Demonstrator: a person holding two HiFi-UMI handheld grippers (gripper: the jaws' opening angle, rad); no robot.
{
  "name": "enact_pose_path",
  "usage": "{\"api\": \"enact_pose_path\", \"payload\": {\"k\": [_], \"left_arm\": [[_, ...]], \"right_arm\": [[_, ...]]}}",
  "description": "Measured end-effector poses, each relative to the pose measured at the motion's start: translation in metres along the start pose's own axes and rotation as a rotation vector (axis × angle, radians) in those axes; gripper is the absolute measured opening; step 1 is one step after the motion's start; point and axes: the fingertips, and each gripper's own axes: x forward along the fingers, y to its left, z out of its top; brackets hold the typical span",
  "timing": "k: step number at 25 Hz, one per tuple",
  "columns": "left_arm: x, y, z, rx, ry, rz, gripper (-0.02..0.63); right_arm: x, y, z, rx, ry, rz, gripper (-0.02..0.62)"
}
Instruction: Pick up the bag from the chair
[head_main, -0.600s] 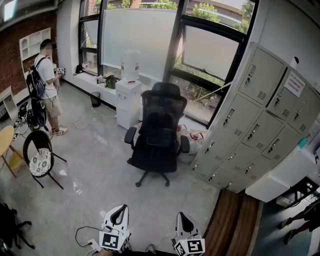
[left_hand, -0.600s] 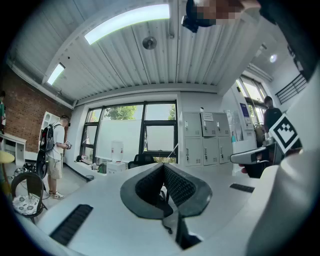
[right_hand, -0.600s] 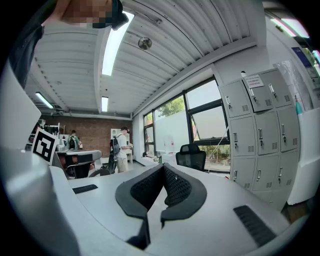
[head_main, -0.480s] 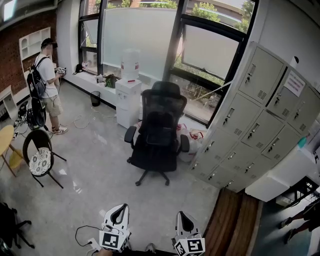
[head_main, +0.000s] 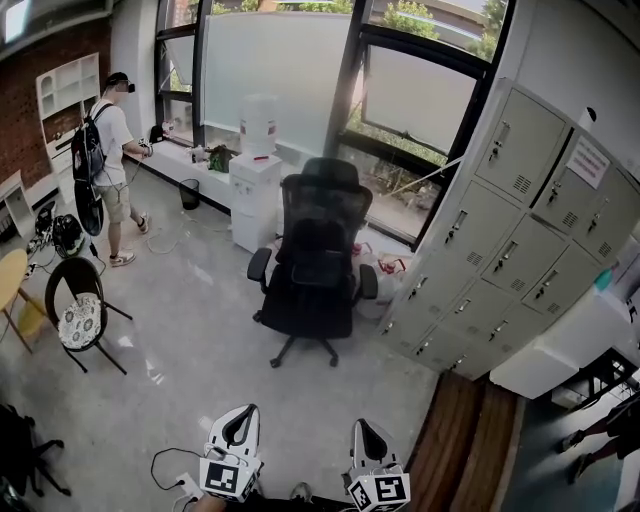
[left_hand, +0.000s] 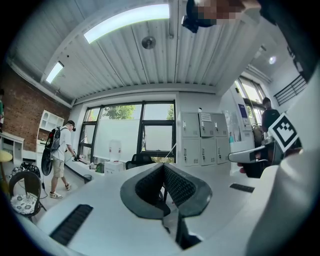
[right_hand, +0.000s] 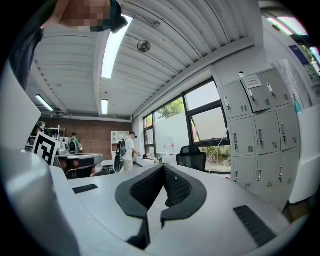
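A black office chair (head_main: 315, 260) stands mid-room with its back turned to me, so its seat is hidden and no bag on it shows. White and red bags (head_main: 378, 268) lie on the floor just behind it. My left gripper (head_main: 243, 414) and right gripper (head_main: 360, 430) are low at the bottom edge, well short of the chair. Both are shut with nothing between the jaws. In the left gripper view the left gripper (left_hand: 163, 168) points at the chair (left_hand: 141, 160). In the right gripper view the chair (right_hand: 192, 160) lies just right of the right gripper (right_hand: 163, 168).
Grey lockers (head_main: 500, 230) line the right wall beside the chair. A water dispenser (head_main: 257, 170) stands by the window behind it. A person with a backpack (head_main: 110, 150) is at the far left. A small black chair (head_main: 80, 310) and a floor cable (head_main: 165, 465) are on the left.
The person at the left has stepped towards the window sill. Both grippers and the office chair stay where they were.
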Motion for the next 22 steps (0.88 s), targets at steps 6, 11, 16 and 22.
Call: {"api": "enact_pose_path", "payload": {"k": [6, 11, 16, 22], "left_arm": [[0.005, -0.005, -0.001, -0.011, 0.005, -0.014, 0.002], [0.010, -0.015, 0.001, -0.005, 0.009, -0.023, 0.001], [0.017, -0.028, 0.000, -0.006, 0.012, -0.017, 0.002], [0.029, -0.049, -0.008, -0.012, 0.024, 0.001, 0.000]], "right_arm": [[0.002, -0.005, -0.002, -0.021, -0.002, 0.011, -0.008], [-0.001, -0.010, -0.003, -0.011, -0.004, 0.018, -0.008], [-0.003, -0.019, -0.003, 0.008, 0.010, 0.031, -0.008], [-0.002, -0.037, -0.015, 0.015, 0.023, 0.072, -0.008]]}}
